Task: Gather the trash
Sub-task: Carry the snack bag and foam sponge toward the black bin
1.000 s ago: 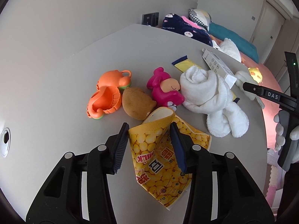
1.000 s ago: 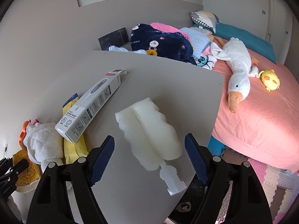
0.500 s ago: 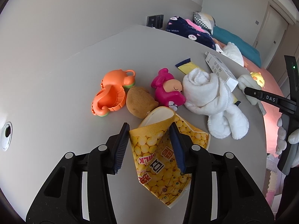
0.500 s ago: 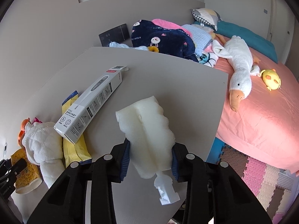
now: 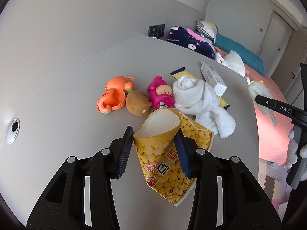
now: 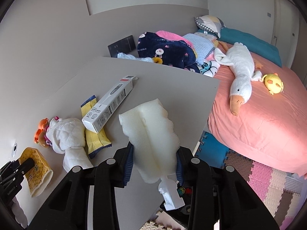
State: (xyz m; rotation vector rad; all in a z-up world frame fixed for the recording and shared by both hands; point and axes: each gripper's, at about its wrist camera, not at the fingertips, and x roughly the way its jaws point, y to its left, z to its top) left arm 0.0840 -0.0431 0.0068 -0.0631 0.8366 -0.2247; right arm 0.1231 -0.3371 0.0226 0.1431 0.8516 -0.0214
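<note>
Left claw (image 5: 155,149) pinching the open yellow snack bag (image 5: 165,153), right claw (image 6: 154,159) squeezing the foam brush head (image 6: 151,140) — soft grips, could slip and drop onto the worktop (image 5: 67,76).

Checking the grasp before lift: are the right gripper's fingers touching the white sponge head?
Touching. The right wrist view shows both fingers of the right gripper pressed against the sides of the white sponge head, squeezing it.

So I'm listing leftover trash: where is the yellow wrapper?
In the right wrist view the yellow wrapper lies flat on the table, left of centre, partly under the white box, beside the rolled white towel.
</note>
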